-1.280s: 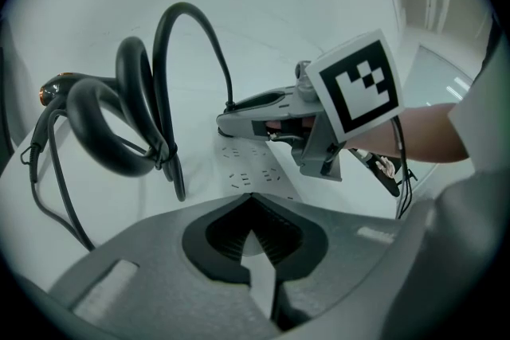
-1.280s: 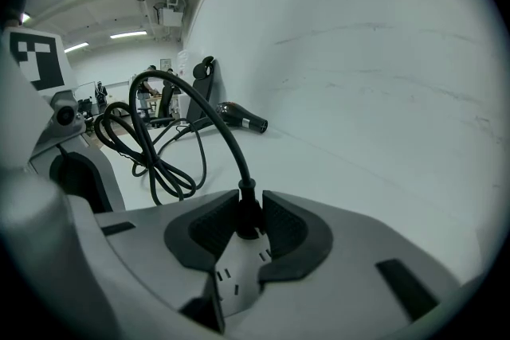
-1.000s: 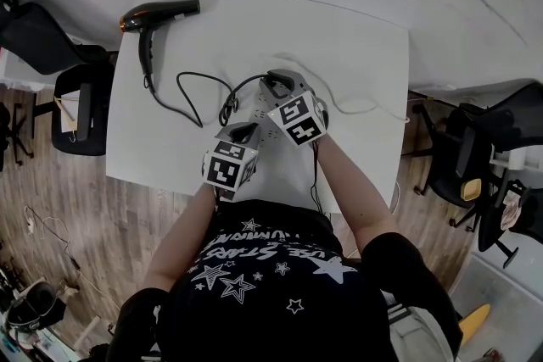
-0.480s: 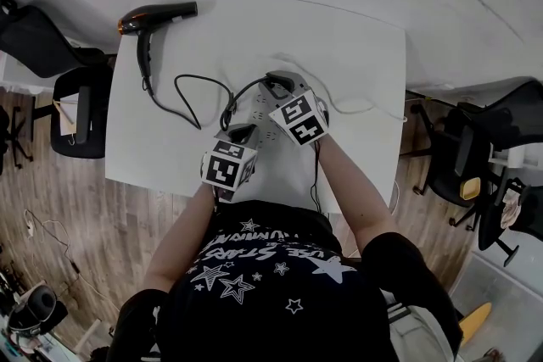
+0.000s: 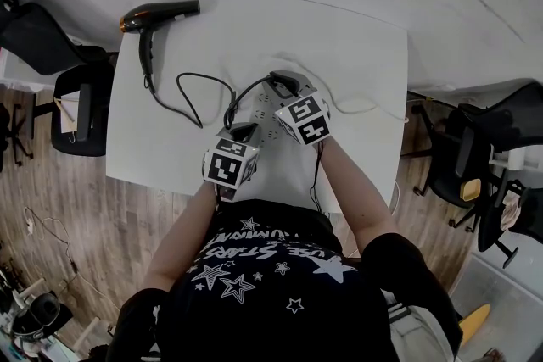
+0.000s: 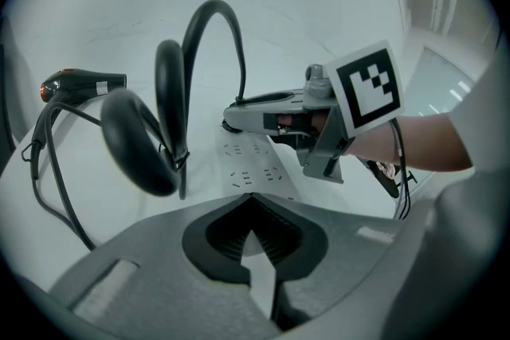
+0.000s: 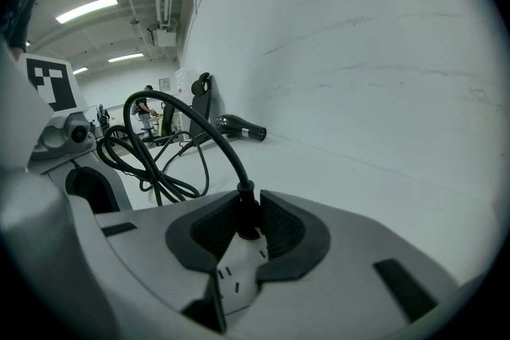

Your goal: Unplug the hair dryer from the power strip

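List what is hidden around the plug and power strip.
Head view: left claw and right claw cover most of the power strip.
Right gripper view: right claw's jaws, just closing round the plug, hide the plug's sides.
Left gripper view: claw body hides whether pads touch the strip.

White table [image 5: 356, 55], hair dryer [image 5: 157, 13], cord [image 5: 191, 93], power strip [image 6: 255, 167]

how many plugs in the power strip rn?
1. The black plug stands at the power strip's far end, between the right gripper's jaws, which have just been closing. The left gripper covers the near end; another may hide there.
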Motion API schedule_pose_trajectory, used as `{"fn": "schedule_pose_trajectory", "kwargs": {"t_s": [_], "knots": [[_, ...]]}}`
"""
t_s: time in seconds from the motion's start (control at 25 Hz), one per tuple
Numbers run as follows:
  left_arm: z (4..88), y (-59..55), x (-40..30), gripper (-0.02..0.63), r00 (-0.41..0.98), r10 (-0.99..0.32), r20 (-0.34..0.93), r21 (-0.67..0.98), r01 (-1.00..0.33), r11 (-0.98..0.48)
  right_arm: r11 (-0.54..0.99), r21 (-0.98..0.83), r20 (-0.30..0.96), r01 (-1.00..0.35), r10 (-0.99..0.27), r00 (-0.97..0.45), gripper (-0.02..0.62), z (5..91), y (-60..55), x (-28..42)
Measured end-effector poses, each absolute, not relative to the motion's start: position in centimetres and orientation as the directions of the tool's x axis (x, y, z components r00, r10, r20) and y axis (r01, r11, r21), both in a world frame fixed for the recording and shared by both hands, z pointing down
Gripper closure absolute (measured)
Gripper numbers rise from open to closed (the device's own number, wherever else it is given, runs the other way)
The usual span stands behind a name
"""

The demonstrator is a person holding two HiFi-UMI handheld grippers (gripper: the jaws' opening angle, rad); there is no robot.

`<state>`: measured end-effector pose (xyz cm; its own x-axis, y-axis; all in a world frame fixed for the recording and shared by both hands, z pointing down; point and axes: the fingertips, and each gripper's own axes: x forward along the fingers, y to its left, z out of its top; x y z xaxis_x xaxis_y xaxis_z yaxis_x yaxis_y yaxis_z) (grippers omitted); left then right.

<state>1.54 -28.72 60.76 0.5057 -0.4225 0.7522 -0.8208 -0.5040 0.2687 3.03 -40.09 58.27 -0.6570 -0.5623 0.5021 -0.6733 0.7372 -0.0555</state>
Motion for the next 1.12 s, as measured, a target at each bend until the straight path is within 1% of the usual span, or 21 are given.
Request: {"fn": "schedule_pose_trajectory", "kwargs": {"t_s": [0.12,0.24,0.48,0.72,1.12], "knots": [[60.7,-28.7,1.6,0.6,0.504,-0.422,0.753,0.264,-0.82,-0.507,0.748,-0.041,0.493,-0.663,-0.562,-0.665,0.512,58.0,-39.9,3.0],[60.6,-28.7,1.6,0.6,0.502,-0.424,0.754,0.26,-0.82,-0.509,0.77,0.032,0.491,-0.637,-0.567,-0.661,0.512,57.3,-39.5,2.7],[60.8,-28.8,1.4,0.6,0.502,-0.426,0.753,0.266,-0.824,-0.501,0.804,0.184,0.447,-0.565,-0.58,-0.681,0.514,53.9,-39.5,0.7],[60.8,-28.8,1.6,0.599,0.506,-0.421,0.753,0.271,-0.821,-0.502,0.81,0.155,0.448,-0.566,-0.568,-0.69,0.512,53.7,-39.3,1.0],[60.8,-28.8,1.6,0.599,0.498,-0.437,0.749,0.248,-0.823,-0.511,0.794,0.159,0.424,-0.587,-0.592,-0.686,0.512,52.3,-38.9,1.5]]}}
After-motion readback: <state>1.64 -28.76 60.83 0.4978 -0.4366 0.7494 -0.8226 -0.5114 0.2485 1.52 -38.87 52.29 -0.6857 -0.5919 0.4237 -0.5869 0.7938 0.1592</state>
